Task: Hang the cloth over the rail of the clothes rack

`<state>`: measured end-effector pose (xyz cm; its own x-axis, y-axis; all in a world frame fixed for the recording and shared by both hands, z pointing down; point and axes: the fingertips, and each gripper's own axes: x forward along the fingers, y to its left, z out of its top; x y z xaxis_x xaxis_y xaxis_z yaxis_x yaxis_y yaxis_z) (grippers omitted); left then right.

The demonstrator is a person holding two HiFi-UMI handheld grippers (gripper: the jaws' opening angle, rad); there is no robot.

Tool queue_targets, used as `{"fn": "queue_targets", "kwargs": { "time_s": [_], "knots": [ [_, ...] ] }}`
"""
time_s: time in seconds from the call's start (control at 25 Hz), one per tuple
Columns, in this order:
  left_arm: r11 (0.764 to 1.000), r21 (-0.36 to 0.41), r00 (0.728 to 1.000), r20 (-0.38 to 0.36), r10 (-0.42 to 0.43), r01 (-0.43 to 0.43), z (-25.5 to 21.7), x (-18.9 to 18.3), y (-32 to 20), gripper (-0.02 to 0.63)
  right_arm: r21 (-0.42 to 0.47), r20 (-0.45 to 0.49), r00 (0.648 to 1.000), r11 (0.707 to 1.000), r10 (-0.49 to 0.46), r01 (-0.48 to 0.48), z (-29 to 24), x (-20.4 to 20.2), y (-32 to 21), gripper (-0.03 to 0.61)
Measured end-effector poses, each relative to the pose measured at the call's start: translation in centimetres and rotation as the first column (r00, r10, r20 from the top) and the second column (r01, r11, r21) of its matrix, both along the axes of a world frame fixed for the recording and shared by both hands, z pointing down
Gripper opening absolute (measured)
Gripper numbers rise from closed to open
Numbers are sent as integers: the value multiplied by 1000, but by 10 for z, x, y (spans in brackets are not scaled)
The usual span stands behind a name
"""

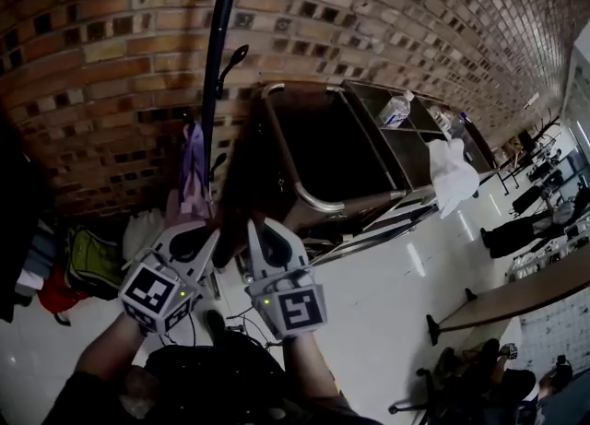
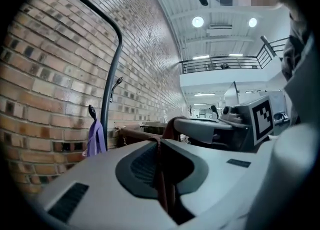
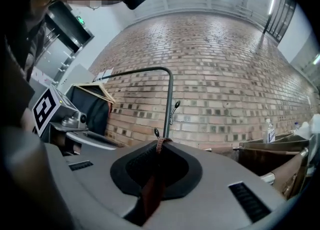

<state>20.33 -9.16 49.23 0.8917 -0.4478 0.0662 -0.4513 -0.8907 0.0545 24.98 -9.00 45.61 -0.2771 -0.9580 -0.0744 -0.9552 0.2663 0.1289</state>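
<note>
A dark brown cloth [image 1: 235, 206] hangs stretched between my two grippers, held up in front of the brick wall. My left gripper [image 1: 205, 241] is shut on one edge of the cloth [image 2: 163, 174], which runs as a thin fold between its jaws. My right gripper [image 1: 258, 235] is shut on the other edge of the cloth [image 3: 154, 176]. The two grippers stand close side by side. The black rail of the clothes rack [image 1: 221, 45] rises just behind them; its bent top [image 3: 167, 74] is above the cloth, and its curved rail [image 2: 114, 54] also shows in the left gripper view.
A purple cloth [image 1: 193, 170] hangs from a hook low on the rack. A metal-framed cart [image 1: 318, 160] stands to the right, with a bottle [image 1: 396, 108] and a white item [image 1: 452, 176] on it. Bags [image 1: 92, 262] lie at the left. A dark garment on a hanger [image 3: 92, 102] is to the left.
</note>
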Motion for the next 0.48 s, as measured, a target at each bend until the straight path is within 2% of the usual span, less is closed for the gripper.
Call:
{"fn": "queue_targets", "kwargs": {
  "time_s": [0.08, 0.16, 0.32, 0.48],
  "knots": [
    [1000, 11, 1000, -2, -1, 1, -12, 18, -13, 21, 9, 17, 1000, 1000, -20, 19, -12, 15, -13, 29],
    [997, 79, 1000, -18, -15, 16, -31, 34, -28, 21, 50, 1, 999, 998, -35, 35, -29, 29, -25, 29],
    [971, 233, 998, -46, -36, 46, -76, 62, -51, 21, 136, -19, 997, 987, -77, 79, -64, 52, -46, 29],
    [948, 310, 997, -56, -54, 69, -111, 85, -74, 21, 175, -3, 991, 976, -134, 132, -96, 71, -70, 29]
  ]
}}
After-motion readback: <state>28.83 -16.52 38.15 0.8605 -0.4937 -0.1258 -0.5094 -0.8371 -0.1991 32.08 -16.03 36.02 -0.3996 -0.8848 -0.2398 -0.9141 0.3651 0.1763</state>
